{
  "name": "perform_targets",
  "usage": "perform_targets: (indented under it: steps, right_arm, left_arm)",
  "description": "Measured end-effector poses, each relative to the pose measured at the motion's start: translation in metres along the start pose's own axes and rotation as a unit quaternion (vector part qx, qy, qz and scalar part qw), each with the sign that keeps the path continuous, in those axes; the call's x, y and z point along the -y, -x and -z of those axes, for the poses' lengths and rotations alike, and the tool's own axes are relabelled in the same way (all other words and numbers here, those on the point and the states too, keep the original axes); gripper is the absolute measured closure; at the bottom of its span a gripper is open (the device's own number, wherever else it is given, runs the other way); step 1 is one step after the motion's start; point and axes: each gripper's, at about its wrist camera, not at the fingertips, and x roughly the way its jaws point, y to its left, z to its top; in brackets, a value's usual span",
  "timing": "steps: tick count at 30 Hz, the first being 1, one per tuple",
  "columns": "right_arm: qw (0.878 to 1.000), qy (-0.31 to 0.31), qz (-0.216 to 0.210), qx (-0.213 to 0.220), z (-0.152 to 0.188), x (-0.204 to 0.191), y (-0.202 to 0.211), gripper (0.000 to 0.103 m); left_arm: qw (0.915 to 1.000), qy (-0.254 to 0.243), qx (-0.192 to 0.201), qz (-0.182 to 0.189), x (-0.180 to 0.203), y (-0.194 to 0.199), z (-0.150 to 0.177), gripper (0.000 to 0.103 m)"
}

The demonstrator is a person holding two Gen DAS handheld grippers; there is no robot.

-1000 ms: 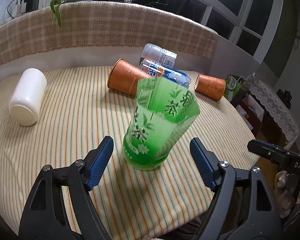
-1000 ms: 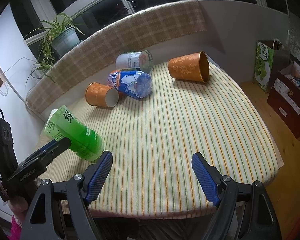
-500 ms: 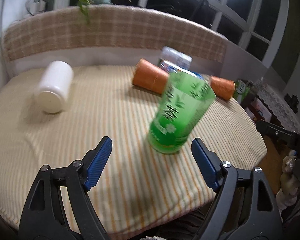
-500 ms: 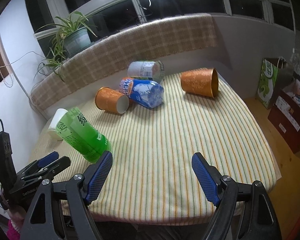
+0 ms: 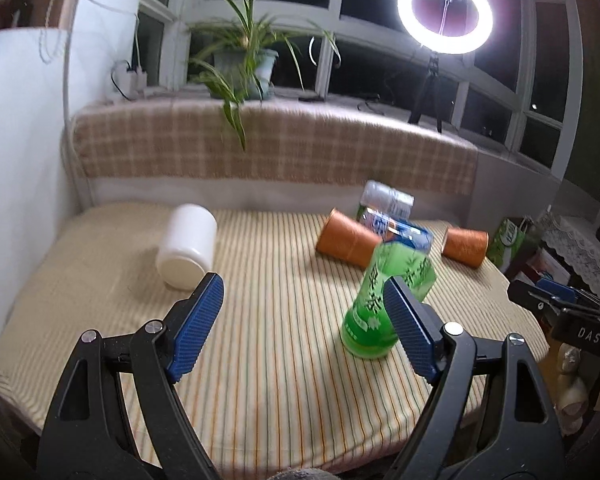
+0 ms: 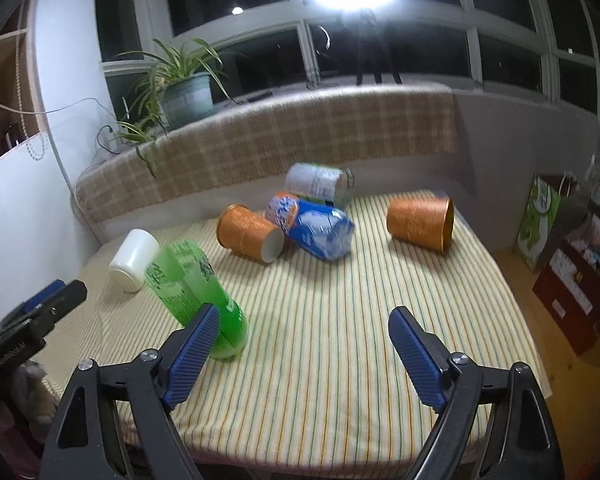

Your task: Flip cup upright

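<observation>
A green printed cup (image 5: 384, 300) stands on its base on the striped cloth, mouth up, leaning in the fisheye view. It also shows in the right wrist view (image 6: 192, 284), near the table's left front. My left gripper (image 5: 304, 328) is open and empty, back from the cup, its right finger overlapping the cup in the image. My right gripper (image 6: 304, 352) is open and empty over the front of the table, the cup beside its left finger.
On their sides lie a white cup (image 5: 186, 246), two orange cups (image 6: 250, 232) (image 6: 420, 224), a blue cup (image 6: 316, 228) and a silver-labelled cup (image 6: 320, 184). A plaid backrest (image 5: 260, 148), a plant (image 5: 240, 64), a ring light (image 5: 446, 12) stand behind. Bags (image 6: 540, 216) sit right of the table (image 6: 340, 400).
My left gripper has pulled back and tilted up, away from the green cup, which stays standing. My right gripper has also drawn back and tilted up.
</observation>
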Motion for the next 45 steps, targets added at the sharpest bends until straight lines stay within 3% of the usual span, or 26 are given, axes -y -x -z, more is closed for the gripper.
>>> perform_targets:
  steps: [4, 8, 13, 45]
  right_arm:
    - [1.000, 0.012, 0.003, 0.021, -0.003, -0.008, 0.006, 0.006]
    - [0.999, 0.015, 0.008, 0.045, -0.004, -0.012, 0.011, 0.000]
    - [0.998, 0.015, 0.016, 0.059, -0.005, -0.014, 0.013, 0.000]
    - [0.998, 0.014, 0.020, 0.055, -0.005, -0.012, 0.005, 0.000]
  left_arm:
    - [0.9996, -0.001, 0.026, -0.011, 0.001, 0.013, -0.005, 0.002]
    - [0.9992, -0.002, 0.036, -0.017, 0.002, 0.018, -0.007, 0.002]
    - [0.9991, 0.001, 0.037, -0.023, 0.001, 0.018, -0.008, 0.001]
    - [0.9988, -0.006, 0.035, -0.033, 0.002, 0.017, -0.008, 0.001]
